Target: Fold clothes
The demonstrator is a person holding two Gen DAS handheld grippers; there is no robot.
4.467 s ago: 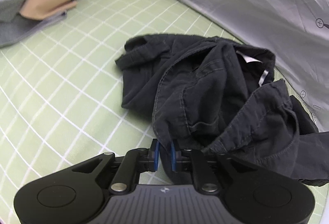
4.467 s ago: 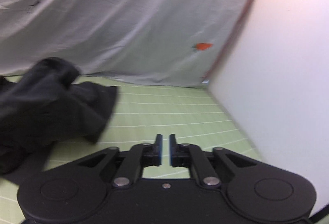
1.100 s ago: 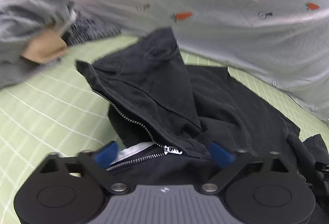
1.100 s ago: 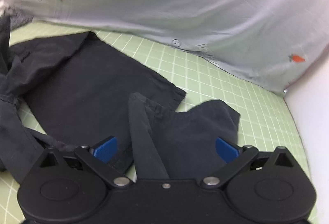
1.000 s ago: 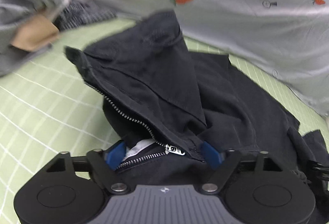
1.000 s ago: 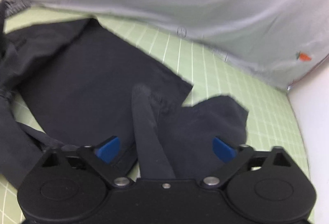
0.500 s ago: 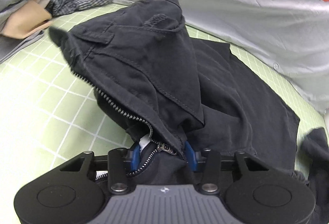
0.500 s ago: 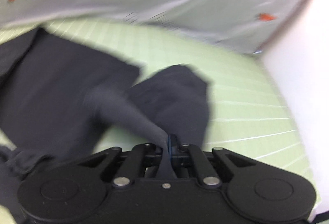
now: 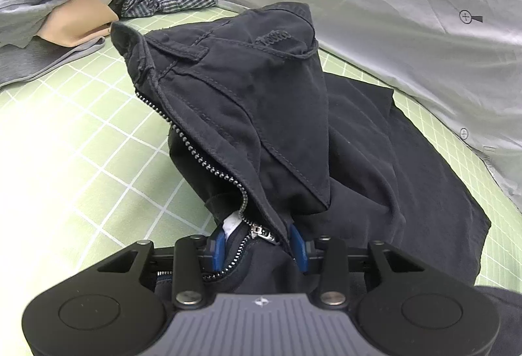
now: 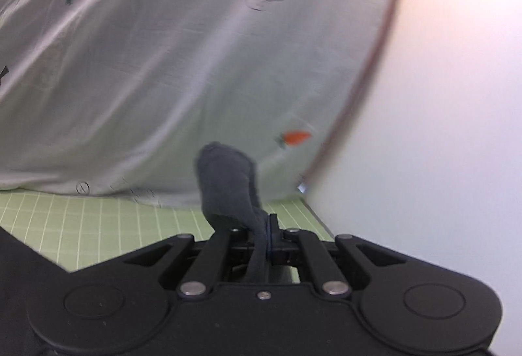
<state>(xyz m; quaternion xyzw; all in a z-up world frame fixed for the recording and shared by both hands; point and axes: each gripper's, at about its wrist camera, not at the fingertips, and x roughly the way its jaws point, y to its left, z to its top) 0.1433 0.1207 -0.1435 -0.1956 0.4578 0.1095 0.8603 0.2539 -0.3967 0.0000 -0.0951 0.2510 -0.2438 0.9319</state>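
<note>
Green grid mat (image 9: 81,140): left gripper (image 9: 257,243) clamps dark trousers (image 9: 261,114) at zipper; right gripper (image 10: 266,233) pinches cloth fold.

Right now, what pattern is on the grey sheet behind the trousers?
Orange carrots and small dark symbols on the grey sheet; clearest in the left wrist view.

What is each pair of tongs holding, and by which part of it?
Both hold the dark trousers. The left tongs grip the fly at the zipper; the right tongs pinch a bunched edge of cloth, apparently a leg end.
</note>
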